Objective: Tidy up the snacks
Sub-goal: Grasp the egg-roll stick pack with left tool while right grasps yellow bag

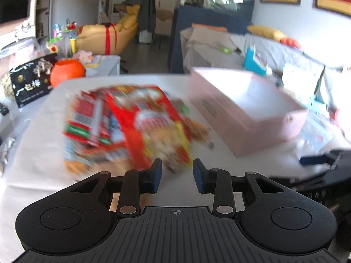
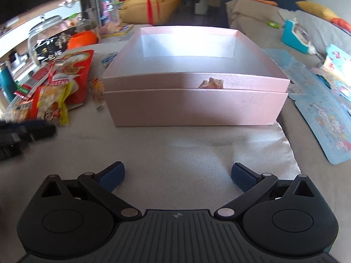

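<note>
A: Snack packets [image 2: 57,83] lie in a loose heap on the surface [image 2: 197,153], just left of the pink box [image 2: 193,100]. From the left wrist view they are blurred, but red and yellow wrappers show, overlapping each other.

B: Why heaped there?

A: My guess is they are waiting to be sorted into the box, which sits right beside them within easy reach. One small packet [image 2: 97,92] lies nearest the box's left wall, almost touching it.

B: Is anything in the box?

A: Its lid has a clear window, and I see nothing through it; glare hides most of the inside. A small clasp [image 2: 211,83] sits at the front seam, so the lid looks closed.

B: And the grippers?

A: The left gripper [image 1: 177,173] points at the heap, jaws narrowly parted and holding nothing. The right gripper [image 2: 177,175] faces the box front, jaws spread wide and bare, likely placed to deal with the lid.
</note>
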Demonstrator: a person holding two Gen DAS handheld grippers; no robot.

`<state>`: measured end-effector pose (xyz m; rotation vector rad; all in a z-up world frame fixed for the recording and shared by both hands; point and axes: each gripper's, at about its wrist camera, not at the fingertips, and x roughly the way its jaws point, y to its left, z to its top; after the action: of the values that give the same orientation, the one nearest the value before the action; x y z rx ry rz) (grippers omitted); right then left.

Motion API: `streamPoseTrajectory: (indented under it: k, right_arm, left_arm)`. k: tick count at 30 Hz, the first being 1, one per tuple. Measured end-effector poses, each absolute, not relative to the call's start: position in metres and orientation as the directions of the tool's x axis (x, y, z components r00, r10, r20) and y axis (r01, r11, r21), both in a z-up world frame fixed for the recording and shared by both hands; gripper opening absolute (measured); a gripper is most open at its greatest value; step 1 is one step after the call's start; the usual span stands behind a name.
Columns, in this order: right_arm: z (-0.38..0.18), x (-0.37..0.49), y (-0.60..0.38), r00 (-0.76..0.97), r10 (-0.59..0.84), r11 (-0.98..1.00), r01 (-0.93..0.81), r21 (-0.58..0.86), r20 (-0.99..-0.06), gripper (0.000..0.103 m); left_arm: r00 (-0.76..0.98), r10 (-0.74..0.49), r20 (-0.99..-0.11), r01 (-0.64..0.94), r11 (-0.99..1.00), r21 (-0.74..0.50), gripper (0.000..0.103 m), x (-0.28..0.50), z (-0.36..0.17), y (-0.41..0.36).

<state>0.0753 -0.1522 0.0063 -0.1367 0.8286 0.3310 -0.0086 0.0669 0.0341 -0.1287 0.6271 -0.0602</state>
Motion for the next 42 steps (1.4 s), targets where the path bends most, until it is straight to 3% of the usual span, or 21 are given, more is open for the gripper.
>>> streamPoseTrajectory:
  k: [6,9,13,19,21,23,26,28,30,36,38,40,42]
  right_arm:
    - [0.016,0.094,-0.142,0.546,0.35,0.87,-0.49,0.048,-0.761,0.103]
    - [0.031,0.109,-0.132,0.576,0.41,0.861,-0.501,0.091,-0.707,0.103]
    - [0.037,0.138,-0.108,0.554,0.441,0.85,-0.51,0.132,-0.706,0.103]
    - [0.03,0.158,-0.056,0.443,0.516,0.792,-0.574,0.21,-0.734,0.103]
    - [0.03,0.15,-0.036,0.409,0.548,0.758,-0.613,0.225,-0.73,0.103]
    - [0.03,0.139,-0.019,0.395,0.557,0.734,-0.647,0.209,-0.731,0.097]
    - [0.03,0.128,-0.014,0.423,0.52,0.733,-0.667,0.134,-0.742,0.079]
    - [0.035,0.124,-0.026,0.423,0.522,0.736,-0.663,0.139,-0.741,0.053]
    - [0.039,0.122,-0.042,0.418,0.522,0.744,-0.65,0.157,-0.744,0.042]
    - [0.035,0.109,-0.096,0.488,0.428,0.821,-0.561,0.102,-0.76,0.042]
    - [0.033,0.106,-0.105,0.516,0.386,0.84,-0.539,0.061,-0.764,0.047]
    - [0.034,0.102,-0.111,0.526,0.384,0.841,-0.538,0.053,-0.759,0.073]
    - [0.037,0.098,-0.108,0.544,0.406,0.83,-0.556,0.046,-0.734,0.083]
  left_arm:
    - [0.804,-0.052,-0.593,-0.085,0.976,-0.201,0.035,-0.008,0.052,0.111]
    - [0.794,-0.03,-0.607,-0.106,0.976,-0.188,0.035,-0.013,0.051,0.12]
    - [0.762,-0.063,-0.644,-0.084,0.977,-0.195,0.035,-0.022,0.046,0.124]
    - [0.709,-0.052,-0.703,-0.03,0.994,-0.104,0.036,-0.031,0.037,0.106]
    - [0.704,-0.041,-0.709,-0.041,0.994,-0.098,0.045,-0.028,0.033,0.106]
    - [0.702,-0.054,-0.71,-0.054,0.99,-0.129,0.047,-0.024,0.031,0.109]
    - [0.71,-0.053,-0.702,-0.065,0.988,-0.14,0.045,-0.016,0.032,0.107]
    - [0.718,-0.061,-0.693,-0.058,0.987,-0.147,0.046,-0.007,0.031,0.105]
    - [0.726,-0.061,-0.684,-0.054,0.988,-0.146,0.048,0.004,0.029,0.102]
    - [0.759,-0.036,-0.65,-0.035,0.995,-0.096,0.053,0.026,0.022,0.099]
    - [0.763,-0.018,-0.646,-0.048,0.995,-0.085,0.053,0.027,0.021,0.102]
    - [0.76,-0.024,-0.65,-0.053,0.994,-0.099,0.048,0.023,0.023,0.107]
    - [0.75,-0.078,-0.657,-0.004,0.992,-0.122,0.043,0.017,0.026,0.108]
